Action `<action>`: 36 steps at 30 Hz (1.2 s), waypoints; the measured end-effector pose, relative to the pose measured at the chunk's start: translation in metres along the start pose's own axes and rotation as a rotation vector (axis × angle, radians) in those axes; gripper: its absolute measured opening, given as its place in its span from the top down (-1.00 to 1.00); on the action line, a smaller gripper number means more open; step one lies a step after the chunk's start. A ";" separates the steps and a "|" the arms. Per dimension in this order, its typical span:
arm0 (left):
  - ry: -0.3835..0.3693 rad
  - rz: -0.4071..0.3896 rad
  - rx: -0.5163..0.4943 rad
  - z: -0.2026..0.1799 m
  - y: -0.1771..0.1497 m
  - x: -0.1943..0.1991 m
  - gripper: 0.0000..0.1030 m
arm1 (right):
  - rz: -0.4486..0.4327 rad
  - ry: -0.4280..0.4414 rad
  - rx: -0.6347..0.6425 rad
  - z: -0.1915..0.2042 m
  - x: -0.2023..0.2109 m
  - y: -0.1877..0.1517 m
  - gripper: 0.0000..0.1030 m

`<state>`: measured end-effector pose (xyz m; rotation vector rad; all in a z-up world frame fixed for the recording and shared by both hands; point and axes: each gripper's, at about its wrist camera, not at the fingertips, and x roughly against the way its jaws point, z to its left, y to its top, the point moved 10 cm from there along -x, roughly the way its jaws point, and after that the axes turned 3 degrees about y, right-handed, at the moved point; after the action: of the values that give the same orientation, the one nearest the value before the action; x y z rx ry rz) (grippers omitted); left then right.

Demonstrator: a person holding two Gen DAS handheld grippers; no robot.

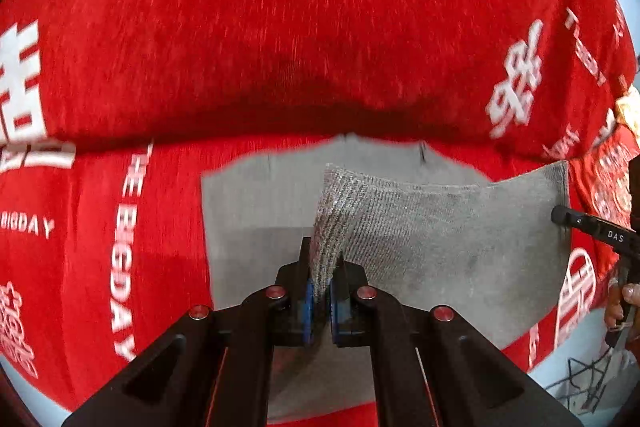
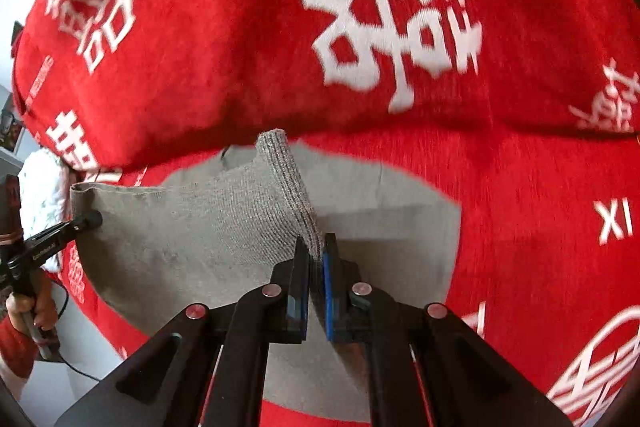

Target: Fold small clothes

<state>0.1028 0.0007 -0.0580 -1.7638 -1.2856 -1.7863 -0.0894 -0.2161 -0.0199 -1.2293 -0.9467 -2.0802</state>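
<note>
Both grippers are clamped on one edge of a small grey knit garment (image 1: 420, 227), which lies on a red cloth with white lettering (image 1: 280, 27). In the left wrist view the left gripper (image 1: 320, 291) pinches a ribbed corner at lower centre, its blue pads nearly together on the fabric. In the right wrist view the right gripper (image 2: 316, 259) holds the other ribbed corner in the same way, jaws all but shut. The gripped edge stands raised off the cloth while the rest lies flat beneath, filling the lower middle of each frame. This looks like the start of a fold: next, both corners should be carried together over the flat part and laid down evenly, keeping the edge taut.
</note>
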 end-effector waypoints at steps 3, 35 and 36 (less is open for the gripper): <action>0.026 -0.016 -0.003 0.000 0.031 -0.027 0.86 | 0.025 -0.003 -0.029 -0.017 -0.033 0.022 0.88; 0.331 0.251 0.145 0.048 -0.032 -0.122 -0.06 | 0.176 -0.031 -0.157 -0.065 -0.096 -0.022 0.85; 0.336 0.262 0.154 0.050 -0.039 -0.125 -0.07 | 0.168 -0.032 -0.171 -0.071 -0.095 -0.023 0.87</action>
<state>0.1282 0.0159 -0.1955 -1.4022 -0.9783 -1.6943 -0.1016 -0.2486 -0.1356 -1.3823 -0.6649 -2.0465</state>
